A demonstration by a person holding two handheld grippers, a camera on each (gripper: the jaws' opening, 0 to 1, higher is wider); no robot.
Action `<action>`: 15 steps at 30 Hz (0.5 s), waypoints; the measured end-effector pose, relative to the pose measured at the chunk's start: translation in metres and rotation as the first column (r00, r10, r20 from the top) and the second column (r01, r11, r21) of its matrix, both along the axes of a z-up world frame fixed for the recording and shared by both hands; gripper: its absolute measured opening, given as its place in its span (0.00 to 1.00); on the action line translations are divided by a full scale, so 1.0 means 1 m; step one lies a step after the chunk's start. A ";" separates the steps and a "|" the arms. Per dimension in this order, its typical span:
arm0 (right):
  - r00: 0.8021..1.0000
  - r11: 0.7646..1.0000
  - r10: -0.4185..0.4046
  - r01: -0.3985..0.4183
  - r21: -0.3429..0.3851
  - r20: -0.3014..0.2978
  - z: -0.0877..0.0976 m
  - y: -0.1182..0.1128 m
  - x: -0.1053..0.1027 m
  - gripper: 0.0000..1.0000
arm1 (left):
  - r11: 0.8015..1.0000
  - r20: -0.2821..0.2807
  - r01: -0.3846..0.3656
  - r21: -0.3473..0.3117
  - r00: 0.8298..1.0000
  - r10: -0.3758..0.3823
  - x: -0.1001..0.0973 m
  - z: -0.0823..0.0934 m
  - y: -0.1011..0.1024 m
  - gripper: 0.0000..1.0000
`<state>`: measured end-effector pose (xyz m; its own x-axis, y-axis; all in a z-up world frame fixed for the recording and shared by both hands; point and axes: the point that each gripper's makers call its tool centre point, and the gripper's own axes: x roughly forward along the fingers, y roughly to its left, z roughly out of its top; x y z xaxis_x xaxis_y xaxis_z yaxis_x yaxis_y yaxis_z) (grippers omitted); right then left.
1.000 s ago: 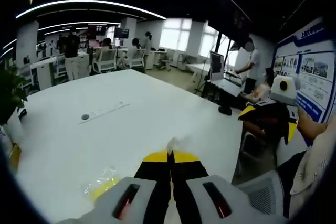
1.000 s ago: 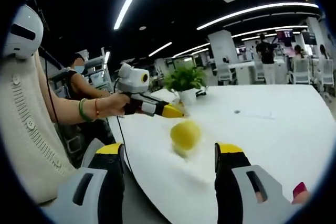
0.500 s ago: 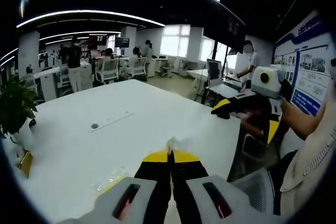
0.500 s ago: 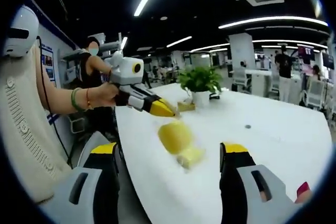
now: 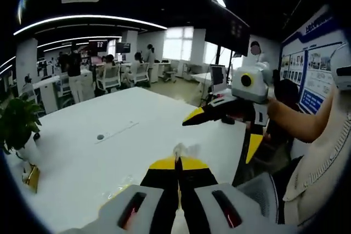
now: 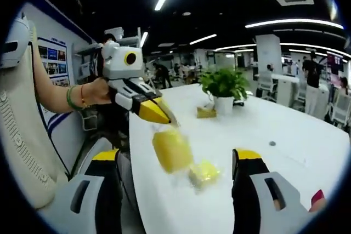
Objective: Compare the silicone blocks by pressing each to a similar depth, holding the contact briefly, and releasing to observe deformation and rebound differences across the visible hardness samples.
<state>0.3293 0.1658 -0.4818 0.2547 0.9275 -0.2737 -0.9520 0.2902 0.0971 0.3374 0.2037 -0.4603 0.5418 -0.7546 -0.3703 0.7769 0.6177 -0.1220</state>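
Yellow silicone block (image 6: 171,149) in clear wrap, white bench (image 6: 285,135), yellow-tipped black left tool (image 5: 178,164), green plant (image 6: 224,83)

the left gripper view looks out low over the white counter (image 5: 109,152) toward the far office, the right gripper (image 5: 219,114) entering from the right; the right gripper view faces along the counter's (image 6: 296,135) near edge, close to it, the left gripper (image 6: 164,118) at left; both share the counter and potted plant (image 6: 224,89).
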 end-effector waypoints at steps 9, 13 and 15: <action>0.996 0.997 0.079 -0.080 -0.017 -0.039 -0.016 0.043 0.008 0.74 | 0.999 0.016 0.023 0.027 1.000 -0.024 -0.002 0.007 0.011 0.00; 0.994 0.994 0.102 -0.104 -0.041 -0.049 -0.028 0.058 0.011 0.73 | 0.999 0.012 0.034 0.038 0.999 -0.035 -0.001 0.008 0.014 0.00; 0.992 0.993 0.112 -0.114 -0.042 -0.052 -0.031 0.064 0.010 0.70 | 0.998 0.010 0.039 0.038 0.999 -0.040 0.000 0.008 0.015 0.00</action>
<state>0.3389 0.2300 -0.5126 0.1340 0.9360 -0.3254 -0.9733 0.1861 0.1347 0.3371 0.2190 -0.4521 0.5159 -0.7608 -0.3938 0.8018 0.5906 -0.0907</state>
